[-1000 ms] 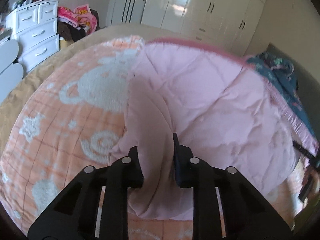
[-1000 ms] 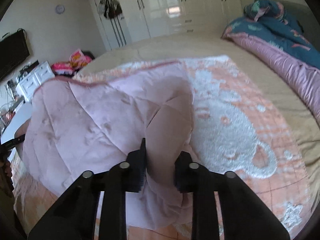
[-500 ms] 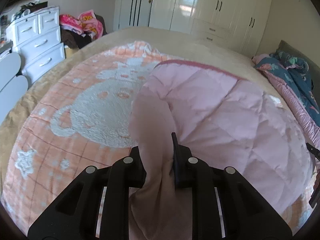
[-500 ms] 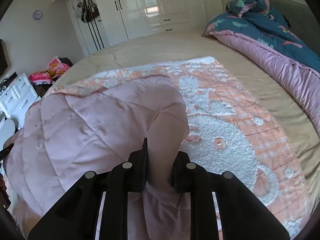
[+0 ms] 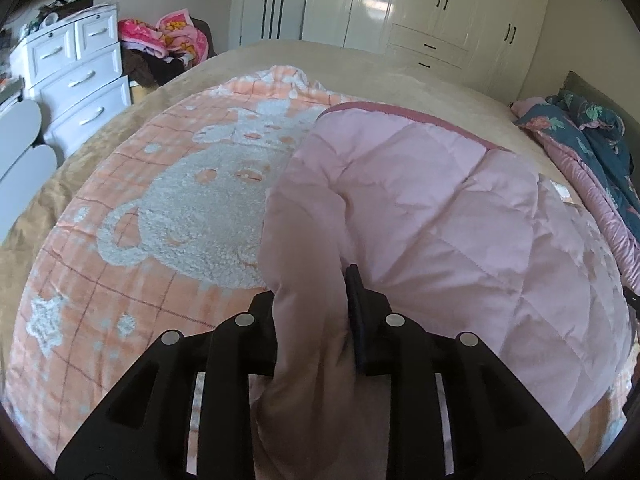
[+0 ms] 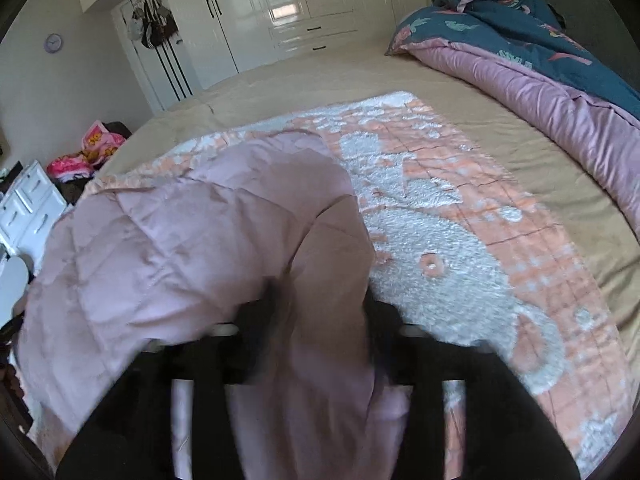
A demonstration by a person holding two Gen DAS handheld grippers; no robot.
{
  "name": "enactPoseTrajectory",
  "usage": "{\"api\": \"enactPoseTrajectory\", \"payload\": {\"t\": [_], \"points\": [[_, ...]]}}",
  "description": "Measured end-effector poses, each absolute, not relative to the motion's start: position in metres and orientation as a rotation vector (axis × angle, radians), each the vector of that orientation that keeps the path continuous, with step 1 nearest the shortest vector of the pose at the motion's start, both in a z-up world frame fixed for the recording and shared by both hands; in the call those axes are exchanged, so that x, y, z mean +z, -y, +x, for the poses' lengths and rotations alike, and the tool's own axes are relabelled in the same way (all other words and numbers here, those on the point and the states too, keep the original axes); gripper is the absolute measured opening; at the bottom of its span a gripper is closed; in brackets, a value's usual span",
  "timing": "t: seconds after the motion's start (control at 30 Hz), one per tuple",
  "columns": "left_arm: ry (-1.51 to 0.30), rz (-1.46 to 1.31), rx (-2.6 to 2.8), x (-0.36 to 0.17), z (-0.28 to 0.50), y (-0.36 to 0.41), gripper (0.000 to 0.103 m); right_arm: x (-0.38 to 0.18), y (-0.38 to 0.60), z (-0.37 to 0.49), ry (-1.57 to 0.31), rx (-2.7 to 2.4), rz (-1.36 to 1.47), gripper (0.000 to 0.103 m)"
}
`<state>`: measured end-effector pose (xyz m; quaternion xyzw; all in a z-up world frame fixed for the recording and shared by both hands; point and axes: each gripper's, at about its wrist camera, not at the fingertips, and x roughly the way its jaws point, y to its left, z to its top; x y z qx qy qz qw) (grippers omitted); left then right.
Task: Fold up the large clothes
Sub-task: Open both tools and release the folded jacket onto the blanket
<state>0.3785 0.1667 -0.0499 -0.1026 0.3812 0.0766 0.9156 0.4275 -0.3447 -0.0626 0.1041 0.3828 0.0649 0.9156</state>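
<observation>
A pink quilted blanket (image 5: 432, 216) with an orange and white bear-pattern face (image 5: 180, 216) lies on the bed, its pink underside doubled over the patterned side. My left gripper (image 5: 314, 300) is shut on a bunched corner of the pink blanket and holds it above the bed. In the right wrist view the same blanket (image 6: 168, 248) hangs from my right gripper (image 6: 324, 312), which is shut on another bunched corner; this view is blurred. The patterned face (image 6: 448, 248) shows to its right.
The tan bed sheet (image 6: 400, 76) lies under the blanket. A rolled teal and purple duvet (image 6: 540, 52) lies at the bed's head. White drawers (image 5: 76, 76) and a clothes pile (image 5: 168, 40) stand left of the bed. White wardrobes (image 5: 432, 12) line the far wall.
Both grippers have carried their blanket corners forward over the bed, so the pink fold reaches further across the patterned side. Both stay shut on the blanket.
</observation>
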Motion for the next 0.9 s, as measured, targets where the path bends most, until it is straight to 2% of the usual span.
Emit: {"api": "enactPoseTrajectory", "payload": {"t": [0.03,0.07,0.13,0.23,0.3,0.37,0.43,0.53,0.6,0.67,0.9], "points": [[-0.787,-0.213,0.162,-0.048,0.377,-0.167,0.022,-0.057,0.344,0.419,-0.772,0.140,0.208,0.082],[-0.787,-0.214,0.163,-0.047,0.375,-0.166,0.024,-0.053,0.343,0.412,-0.763,0.144,0.202,0.083],[-0.787,-0.214,0.161,-0.043,0.370,-0.165,0.036,-0.042,0.341,0.395,-0.731,0.159,0.197,0.091],[-0.777,-0.211,0.150,-0.035,0.361,-0.161,0.046,-0.029,0.341,0.369,-0.682,0.184,0.226,0.097],[-0.766,-0.208,0.147,-0.029,0.355,-0.158,0.059,-0.024,0.341,0.356,-0.664,0.192,0.246,0.098],[-0.748,-0.199,0.144,-0.023,0.348,-0.154,0.062,-0.021,0.340,0.347,-0.682,0.219,0.274,0.098],[-0.738,-0.198,0.142,-0.017,0.342,-0.150,0.072,-0.018,0.338,0.339,-0.682,0.232,0.286,0.098],[-0.724,-0.189,0.138,-0.010,0.332,-0.143,0.082,-0.008,0.334,0.322,-0.649,0.238,0.279,0.099],[-0.710,-0.181,0.135,-0.005,0.326,-0.139,0.084,-0.004,0.333,0.316,-0.636,0.242,0.277,0.099],[-0.699,-0.175,0.138,-0.001,0.319,-0.135,0.092,0.000,0.332,0.309,-0.626,0.248,0.286,0.099],[-0.667,-0.162,0.123,0.013,0.294,-0.122,0.094,0.007,0.324,0.293,-0.605,0.257,0.257,0.099]]}}
